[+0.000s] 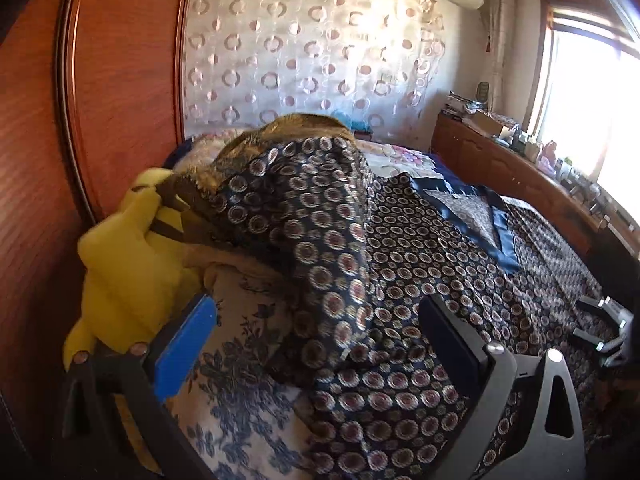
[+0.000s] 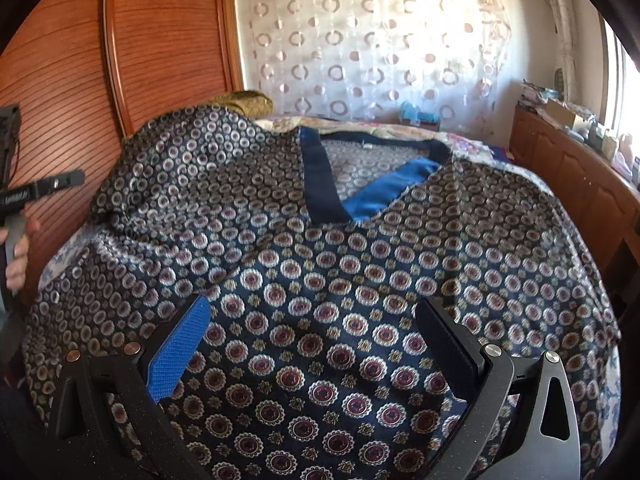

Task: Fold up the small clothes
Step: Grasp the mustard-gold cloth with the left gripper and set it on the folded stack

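A dark patterned top [image 2: 340, 280], printed with small rosettes and trimmed with a blue V-neck band [image 2: 384, 196], lies spread across a bed and fills the centre of the right wrist view, its neckline toward the top of the frame. The right gripper [image 2: 316, 340] hovers over the lower hem at bottom centre, jaws wide apart and holding nothing. In the left wrist view the left gripper [image 1: 320, 344] is likewise spread open and empty at the bottom of the frame, above a floral sheet [image 1: 240, 392], with the garment's left side draped over a heap of bedding at centre.

By the look of it, folding has hardly begun: the top seems laid out face up, one side rumpled over the heap, and no crease or fold is visible. Sleeves, sides and hem all appear left to do.

Count: one patterned garment, two grippers, one yellow item [image 1: 128, 248] at left of the left wrist view, one olive-gold cloth [image 2: 244, 102] at upper left of the right wrist view. A hand [image 2: 18, 260] shows at that frame's left edge.
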The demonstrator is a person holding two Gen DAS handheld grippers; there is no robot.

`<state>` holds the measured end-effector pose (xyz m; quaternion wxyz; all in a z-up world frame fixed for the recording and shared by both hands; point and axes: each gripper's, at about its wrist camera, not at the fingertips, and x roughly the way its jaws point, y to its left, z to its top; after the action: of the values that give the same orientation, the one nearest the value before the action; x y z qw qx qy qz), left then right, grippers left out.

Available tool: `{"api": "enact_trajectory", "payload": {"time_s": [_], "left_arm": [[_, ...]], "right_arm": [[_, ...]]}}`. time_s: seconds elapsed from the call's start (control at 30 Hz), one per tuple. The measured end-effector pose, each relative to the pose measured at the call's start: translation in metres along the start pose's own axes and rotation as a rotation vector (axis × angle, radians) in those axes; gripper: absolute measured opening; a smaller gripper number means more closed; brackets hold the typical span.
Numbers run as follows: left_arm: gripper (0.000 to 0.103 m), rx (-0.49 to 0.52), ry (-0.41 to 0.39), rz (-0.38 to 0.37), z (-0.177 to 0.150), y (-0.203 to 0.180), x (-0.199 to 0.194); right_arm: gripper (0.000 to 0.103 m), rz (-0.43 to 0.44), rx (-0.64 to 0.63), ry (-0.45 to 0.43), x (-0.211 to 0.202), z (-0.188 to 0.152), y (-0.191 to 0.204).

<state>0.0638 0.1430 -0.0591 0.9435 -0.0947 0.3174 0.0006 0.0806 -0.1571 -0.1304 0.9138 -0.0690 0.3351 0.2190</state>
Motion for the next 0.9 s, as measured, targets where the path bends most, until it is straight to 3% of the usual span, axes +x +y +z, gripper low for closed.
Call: {"api": "enact_trajectory", "payload": {"time_s": [0.27,0.33,0.4,0.47,0.5,0.53,0.63,0.9], "left_arm": [[0.075,-0.089,0.079,-0.104,0.020,0.020,0.036],[0.058,-0.102,0.089,-0.132,0.025,0.024,0.045],[0.055,-0.111,0.106,-0.137,0.027,0.026,0.053],[0.044,-0.109,0.118,-0.137,0.028,0.029,0.058],[0.034,-0.101,0.128,-0.130,0.028,0.029,0.061],[0.017,-0.091,0.134,-0.121,0.027,0.028,0.063],[0.003,-0.037,0.106,-0.091,0.030,0.021,0.057],[0.000,0.119,0.075,-0.100,0.056,-0.027,0.040]], "right_arm": [[0.103,-0.013,-0.015,-0.007,0.002,-0.003,0.004],[0.103,-0.010,-0.018,-0.009,0.003,-0.003,0.005],[0.103,0.000,-0.012,-0.008,0.003,-0.003,0.003],[0.103,0.009,-0.001,-0.009,0.002,-0.003,0.001],[0.103,0.014,0.004,-0.011,0.002,-0.004,0.000],[0.103,0.014,0.007,-0.011,0.003,-0.003,0.000],[0.103,0.017,0.008,-0.013,0.003,-0.003,0.001],[0.103,0.009,-0.003,-0.018,0.003,-0.004,0.004]]}}
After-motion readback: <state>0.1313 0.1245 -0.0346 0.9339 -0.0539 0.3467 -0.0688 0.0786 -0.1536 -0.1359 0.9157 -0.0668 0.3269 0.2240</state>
